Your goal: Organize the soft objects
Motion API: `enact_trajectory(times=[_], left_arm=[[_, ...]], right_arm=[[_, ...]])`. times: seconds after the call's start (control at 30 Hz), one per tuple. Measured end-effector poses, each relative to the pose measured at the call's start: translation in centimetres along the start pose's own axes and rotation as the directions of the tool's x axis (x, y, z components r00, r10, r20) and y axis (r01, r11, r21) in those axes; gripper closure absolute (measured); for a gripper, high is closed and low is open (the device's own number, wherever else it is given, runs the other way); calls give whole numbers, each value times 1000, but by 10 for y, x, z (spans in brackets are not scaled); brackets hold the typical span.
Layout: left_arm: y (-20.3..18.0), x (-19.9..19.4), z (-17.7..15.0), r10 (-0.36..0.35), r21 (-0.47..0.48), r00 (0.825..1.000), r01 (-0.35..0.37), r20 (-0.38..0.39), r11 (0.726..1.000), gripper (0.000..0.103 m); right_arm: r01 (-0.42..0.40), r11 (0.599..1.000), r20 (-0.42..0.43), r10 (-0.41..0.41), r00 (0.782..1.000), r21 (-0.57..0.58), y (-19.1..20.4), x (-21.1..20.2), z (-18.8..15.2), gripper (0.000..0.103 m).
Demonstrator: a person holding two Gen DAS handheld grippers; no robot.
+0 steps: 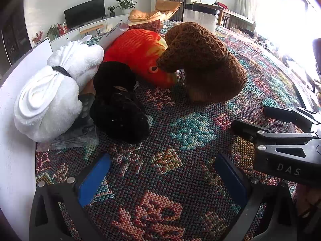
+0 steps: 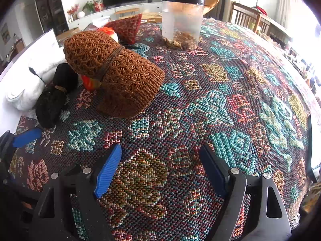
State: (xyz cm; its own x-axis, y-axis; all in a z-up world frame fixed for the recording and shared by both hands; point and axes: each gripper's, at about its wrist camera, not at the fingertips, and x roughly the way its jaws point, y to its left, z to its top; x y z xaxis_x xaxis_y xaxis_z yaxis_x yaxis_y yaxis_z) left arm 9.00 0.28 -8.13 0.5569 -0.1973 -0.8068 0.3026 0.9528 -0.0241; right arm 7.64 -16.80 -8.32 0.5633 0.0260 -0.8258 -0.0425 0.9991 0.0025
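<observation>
Four soft items lie grouped on the patterned tablecloth (image 1: 180, 132). A white rolled towel (image 1: 46, 98) with a black band is at the left, and a black rolled bundle (image 1: 118, 100) lies beside it. Behind them is an orange fish plush (image 1: 138, 52). A brown knit roll (image 1: 202, 60) tied with a cord leans on the fish's head. My left gripper (image 1: 162, 178) is open over bare cloth, short of the black bundle. In the right wrist view the brown knit roll (image 2: 116, 72) is far left, and my right gripper (image 2: 160, 170) is open over bare cloth with nothing in it.
A clear jar (image 2: 182, 20) with a black lid and dry scraps inside stands at the back of the table. A red knit cushion (image 2: 128, 28) lies behind the fish. A white board (image 1: 16, 120) borders the left side. The right gripper's body (image 1: 284, 152) sits at the right.
</observation>
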Motion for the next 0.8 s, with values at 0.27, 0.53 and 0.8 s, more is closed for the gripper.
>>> enact_trajectory(times=[0.27,0.53,0.8], left_arm=[[0,0,0,-2,-1,1000,2,1,1000,0],[1,1,0,-4,-3,1000,4,3,1000,0],[1,2,0,-10,-9,1000,10,7,1000,0]], right_arm=[[0,1000,1,0,1000,-1,0,0,0,20],[0,1000,1,0,1000,-1,0,0,0,20],[0,1000,2,0,1000,-1,0,0,0,20]])
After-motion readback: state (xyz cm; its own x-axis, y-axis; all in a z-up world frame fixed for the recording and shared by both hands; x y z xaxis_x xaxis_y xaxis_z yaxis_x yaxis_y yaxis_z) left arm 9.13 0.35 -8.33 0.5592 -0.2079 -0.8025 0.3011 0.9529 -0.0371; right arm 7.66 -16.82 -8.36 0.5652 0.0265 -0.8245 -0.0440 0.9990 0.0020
